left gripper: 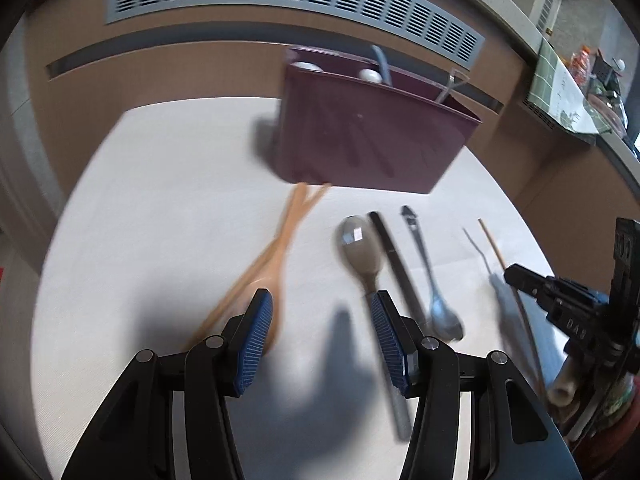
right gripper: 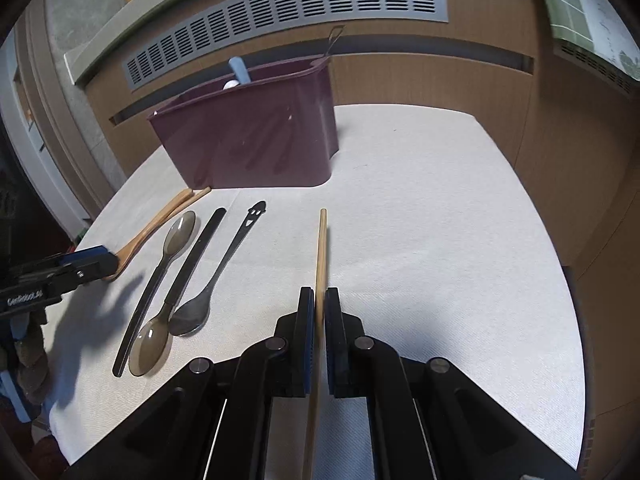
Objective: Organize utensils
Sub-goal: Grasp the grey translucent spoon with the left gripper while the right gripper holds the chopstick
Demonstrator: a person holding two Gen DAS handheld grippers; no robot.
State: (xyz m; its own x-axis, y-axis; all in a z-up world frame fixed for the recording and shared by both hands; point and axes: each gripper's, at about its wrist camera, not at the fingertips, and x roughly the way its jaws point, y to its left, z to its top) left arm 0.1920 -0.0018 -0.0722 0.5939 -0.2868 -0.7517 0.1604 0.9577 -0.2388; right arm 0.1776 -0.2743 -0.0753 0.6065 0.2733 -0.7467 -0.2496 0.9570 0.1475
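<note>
A maroon utensil holder stands at the back of the white table, with a few utensils in it. My right gripper is shut on a wooden chopstick and holds it above the table. My left gripper is open and empty, low over the table. On the table lie a wooden spoon with a wooden chopstick, translucent grey spoons, a black chopstick and a metal spoon.
The white table cloth has bare room on the right. A brown wall with a grey vent grille runs behind the table. The right gripper shows in the left wrist view, at the table's right edge.
</note>
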